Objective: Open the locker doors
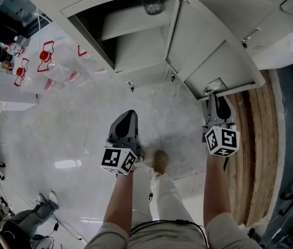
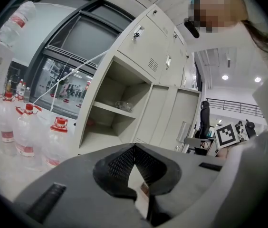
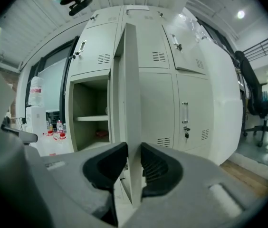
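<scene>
Head view first: the right tool (image 1: 215, 98) sits at the free edge of the locker door (image 1: 201, 45), by its latch, and the door stands swung well out from the locker (image 1: 151, 77), with the open compartment (image 1: 118, 32) and its shelf (image 1: 133, 22) bare to the room. The left tool (image 1: 128, 116) hangs over the floor (image 1: 84, 118), well apart from any door, and water bottles (image 1: 48, 64) stand off to the left of the locker. Over to the left gripper view: the pads meet at their tips with nothing between them, so that tool is closed and empty, aimed towards the open compartment. Now the right gripper view: the door's thin edge runs straight up between the two pads and both press on it, so this tool is clamped on the door. The door is an upright panel, long axis vertical, edge-on to me here, hinged at the compartment's right side and pointing its free edge out towards the person. I'd judge we're late in the swing on this door. Next I'd want the pads to let go cleanly without dragging it back, then a reach to the handle (image 3: 185, 112) of one of the closed doors (image 3: 191, 108) to the right.
</scene>
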A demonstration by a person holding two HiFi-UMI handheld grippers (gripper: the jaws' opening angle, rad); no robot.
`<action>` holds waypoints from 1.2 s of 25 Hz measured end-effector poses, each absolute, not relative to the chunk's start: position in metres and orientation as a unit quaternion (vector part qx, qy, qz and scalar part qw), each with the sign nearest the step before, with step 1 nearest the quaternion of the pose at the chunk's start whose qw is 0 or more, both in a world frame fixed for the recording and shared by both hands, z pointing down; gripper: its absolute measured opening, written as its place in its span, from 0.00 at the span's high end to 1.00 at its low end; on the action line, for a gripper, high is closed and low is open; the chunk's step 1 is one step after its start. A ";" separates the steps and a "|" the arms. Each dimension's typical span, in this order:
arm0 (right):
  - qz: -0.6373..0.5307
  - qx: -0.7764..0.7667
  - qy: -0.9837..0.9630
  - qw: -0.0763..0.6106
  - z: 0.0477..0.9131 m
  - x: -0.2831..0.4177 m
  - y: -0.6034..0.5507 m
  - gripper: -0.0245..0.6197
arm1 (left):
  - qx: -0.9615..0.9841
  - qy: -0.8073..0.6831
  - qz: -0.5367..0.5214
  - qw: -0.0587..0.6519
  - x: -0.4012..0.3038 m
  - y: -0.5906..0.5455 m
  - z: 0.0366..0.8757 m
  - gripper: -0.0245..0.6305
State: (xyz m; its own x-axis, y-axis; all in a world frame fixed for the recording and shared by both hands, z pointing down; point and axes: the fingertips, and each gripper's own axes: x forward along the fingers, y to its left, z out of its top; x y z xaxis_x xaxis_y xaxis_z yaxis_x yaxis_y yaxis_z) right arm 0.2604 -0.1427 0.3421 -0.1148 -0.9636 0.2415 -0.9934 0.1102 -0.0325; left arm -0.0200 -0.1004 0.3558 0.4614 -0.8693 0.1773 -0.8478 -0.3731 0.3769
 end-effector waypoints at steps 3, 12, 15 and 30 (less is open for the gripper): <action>0.090 0.668 -0.735 0.071 0.342 0.263 -0.152 0.81 | 0.827 -0.521 -0.025 0.210 -0.027 -0.108 0.361 0.96; 0.077 0.703 -0.705 0.059 0.357 0.240 -0.117 0.59 | 0.824 -0.530 -0.016 0.202 -0.054 -0.117 0.376 0.96; 0.104 0.686 -0.719 0.051 0.388 0.209 -0.107 0.59 | 0.824 -0.532 -0.014 0.194 -0.069 -0.126 0.389 0.96; 0.126 0.519 -0.846 0.010 0.605 0.015 -0.208 0.60 | 0.834 -0.531 -0.045 0.144 -0.146 -0.201 0.571 0.96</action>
State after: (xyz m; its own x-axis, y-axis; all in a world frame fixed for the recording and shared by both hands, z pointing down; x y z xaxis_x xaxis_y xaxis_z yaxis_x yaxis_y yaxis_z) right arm 0.0155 -0.2077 0.6052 -0.4615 -0.8749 0.1469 -0.8797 0.4300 -0.2030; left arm -0.1462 -0.2011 0.5710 0.4320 -0.8985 0.0771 -0.8726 -0.3949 0.2873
